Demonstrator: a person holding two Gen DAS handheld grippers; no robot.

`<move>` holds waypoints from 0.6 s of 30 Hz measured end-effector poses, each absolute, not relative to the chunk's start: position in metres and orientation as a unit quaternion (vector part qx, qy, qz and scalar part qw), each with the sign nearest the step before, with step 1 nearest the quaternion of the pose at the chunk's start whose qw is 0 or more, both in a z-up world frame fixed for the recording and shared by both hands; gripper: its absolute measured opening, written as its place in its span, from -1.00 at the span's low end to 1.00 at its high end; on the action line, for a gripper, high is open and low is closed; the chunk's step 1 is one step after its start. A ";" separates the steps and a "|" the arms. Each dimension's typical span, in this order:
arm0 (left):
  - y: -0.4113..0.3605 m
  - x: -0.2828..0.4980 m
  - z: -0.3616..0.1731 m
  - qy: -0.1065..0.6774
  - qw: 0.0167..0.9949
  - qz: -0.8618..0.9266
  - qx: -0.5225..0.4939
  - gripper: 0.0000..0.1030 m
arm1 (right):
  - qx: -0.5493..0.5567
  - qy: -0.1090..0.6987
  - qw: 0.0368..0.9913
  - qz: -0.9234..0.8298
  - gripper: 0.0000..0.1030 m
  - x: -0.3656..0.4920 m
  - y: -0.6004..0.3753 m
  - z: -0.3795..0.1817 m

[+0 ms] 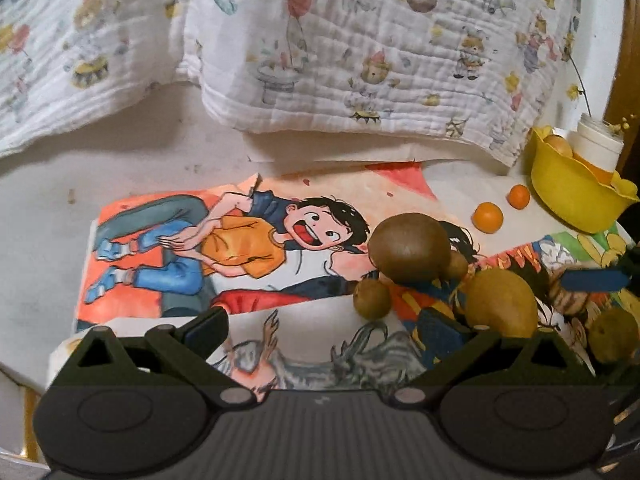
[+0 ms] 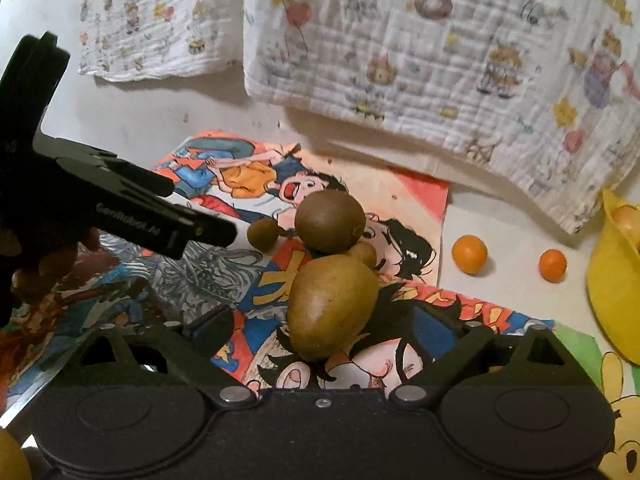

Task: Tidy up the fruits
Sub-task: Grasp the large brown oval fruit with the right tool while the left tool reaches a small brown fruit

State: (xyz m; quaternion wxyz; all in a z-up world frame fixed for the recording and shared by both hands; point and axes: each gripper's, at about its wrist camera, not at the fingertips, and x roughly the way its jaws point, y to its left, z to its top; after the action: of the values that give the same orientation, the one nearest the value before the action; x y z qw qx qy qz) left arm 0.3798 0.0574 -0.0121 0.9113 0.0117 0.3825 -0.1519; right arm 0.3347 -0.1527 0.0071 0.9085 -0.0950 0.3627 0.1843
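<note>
Here, dull brown-green egg-shaped kiwi (image 2: 332, 304) between wide-spread, empty right fingers (image 2: 216, 330); left fingers (image 1: 208, 330) likewise.

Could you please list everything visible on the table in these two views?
Large kiwis: two, brown, on the cartoon posters, mid-table.
Small kiwis: at least two, brown, beside the large ones.
Oranges: two, small, on bare table right of posters.
Bowl: one, yellow, far right, fruit inside.
Cup: one, white, behind bowl.
Posters: several, colourful, flat.
Cloths: two, white, printed, hanging behind.
Left claw: black, open.
Right claw: black, open around nearest kiwi.
</note>
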 end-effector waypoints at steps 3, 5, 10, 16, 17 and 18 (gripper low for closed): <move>0.054 0.387 -0.019 0.384 0.908 -0.166 0.003 0.99 | -0.097 0.373 0.904 0.184 0.71 0.343 -0.151 0.000; 0.051 0.389 -0.023 0.381 0.908 -0.175 0.001 0.90 | -0.094 0.377 0.903 0.183 0.65 0.348 -0.151 -0.003; 0.046 0.394 -0.029 0.382 0.903 -0.198 -0.005 0.59 | -0.073 0.385 0.902 0.182 0.46 0.359 -0.155 -0.009; 0.041 0.397 -0.033 0.380 0.902 -0.207 0.002 0.25 | -0.060 0.392 0.900 0.180 0.39 0.365 -0.158 -0.017; 0.040 0.398 -0.034 0.380 0.901 -0.209 0.003 0.19 | -0.059 0.392 0.900 0.178 0.39 0.365 -0.159 -0.018; 0.039 0.398 -0.035 0.381 0.900 -0.210 0.004 0.13 | -0.056 0.393 0.901 0.178 0.39 0.365 -0.159 -0.019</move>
State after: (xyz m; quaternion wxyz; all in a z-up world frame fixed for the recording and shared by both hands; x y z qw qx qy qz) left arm 0.3983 0.0389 -0.0348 0.9003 0.0037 0.3811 -0.2101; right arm 0.3653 -0.1591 -0.0191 0.9006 -0.0564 0.3925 0.1777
